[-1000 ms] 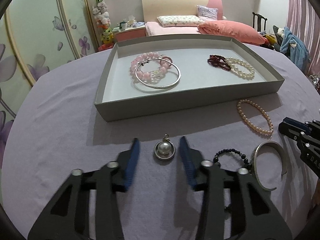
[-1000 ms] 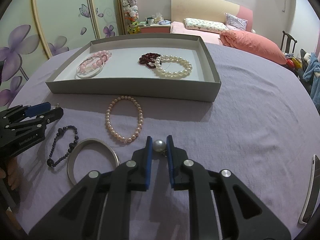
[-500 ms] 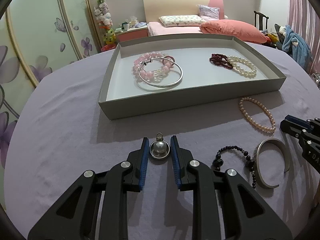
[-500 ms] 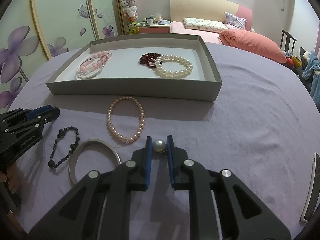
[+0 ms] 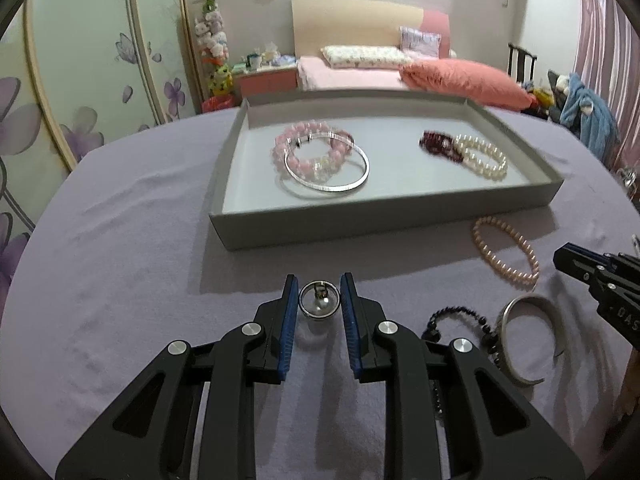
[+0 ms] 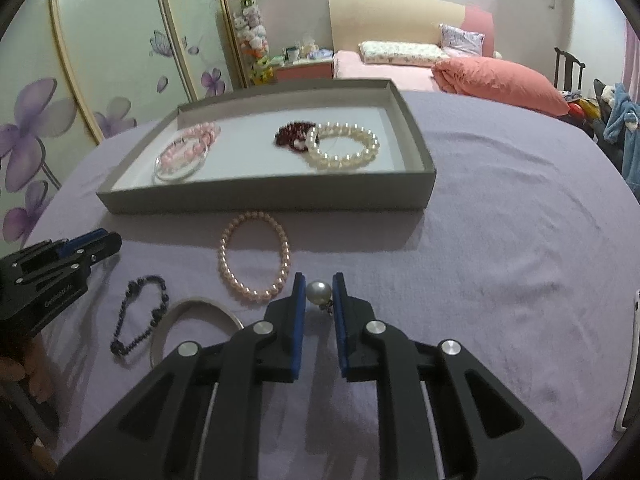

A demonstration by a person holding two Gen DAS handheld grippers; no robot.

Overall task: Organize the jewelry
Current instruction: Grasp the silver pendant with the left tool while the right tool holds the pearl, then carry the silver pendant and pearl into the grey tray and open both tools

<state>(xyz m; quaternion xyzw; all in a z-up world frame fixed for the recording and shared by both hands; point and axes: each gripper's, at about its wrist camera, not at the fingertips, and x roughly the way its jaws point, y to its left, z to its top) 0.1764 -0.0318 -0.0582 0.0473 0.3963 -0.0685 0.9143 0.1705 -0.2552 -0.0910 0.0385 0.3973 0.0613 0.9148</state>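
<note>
My left gripper is shut on a round silver pearl pendant and holds it a little above the purple cloth. My right gripper is shut on a single pearl earring, also lifted. A grey tray ahead holds a pink bead bracelet, a silver bangle, a dark red bracelet and a white pearl bracelet. On the cloth lie a pink pearl bracelet, a black bead bracelet and an open silver cuff.
The tray sits at the far middle of a round table with a purple cloth. A white object lies at the right edge. A bed and wardrobe stand beyond the table.
My left gripper closed on the pearl pendant and lifted it off the cloth. My right gripper kept its hold on the pearl earring and rose a little.
</note>
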